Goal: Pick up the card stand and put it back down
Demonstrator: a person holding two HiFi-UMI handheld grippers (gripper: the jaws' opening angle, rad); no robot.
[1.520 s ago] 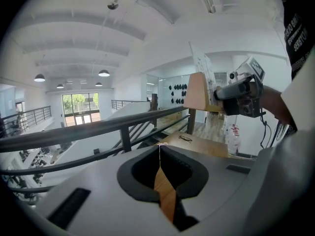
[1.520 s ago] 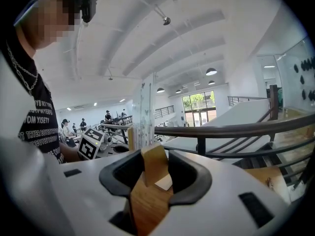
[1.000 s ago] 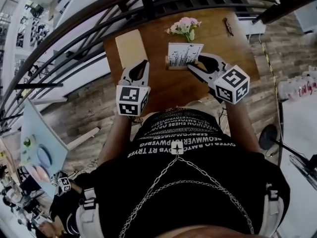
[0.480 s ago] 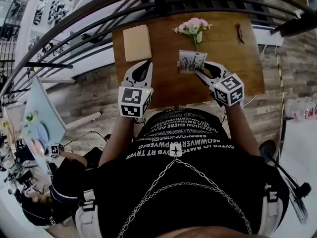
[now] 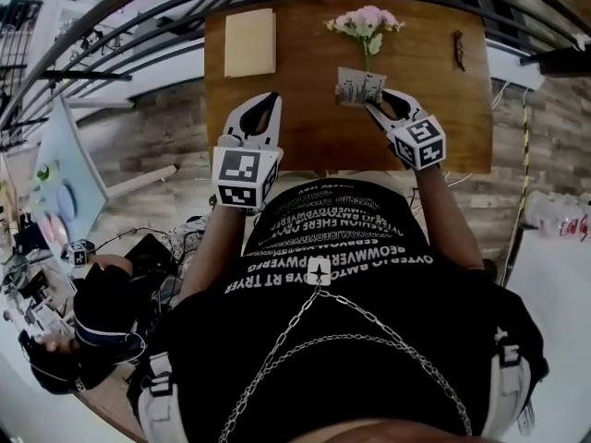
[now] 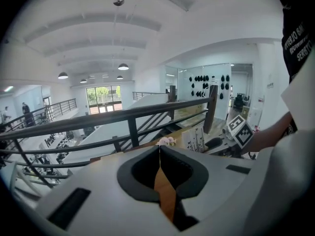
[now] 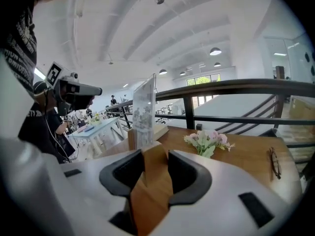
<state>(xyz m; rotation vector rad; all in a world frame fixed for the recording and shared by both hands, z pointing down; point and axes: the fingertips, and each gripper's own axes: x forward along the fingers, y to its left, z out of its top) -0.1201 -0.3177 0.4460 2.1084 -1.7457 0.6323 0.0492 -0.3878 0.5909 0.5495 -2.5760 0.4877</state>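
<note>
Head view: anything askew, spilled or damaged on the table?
Nothing spilled or damaged. Card stand stands upright in the right tongs. Only oddity: the flowers lie loose on the table, no vase. Notepad and eyeglasses lie flat, apart.

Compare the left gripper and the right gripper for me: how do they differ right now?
The left gripper has its jaws closed together on nothing; the right gripper has its jaws apart, clamped on the wooden base of the card stand. The left gripper is over bare table, clear of everything; the right gripper is at the stand, just short of the flowers. Both point away from the person, over the table.
</note>
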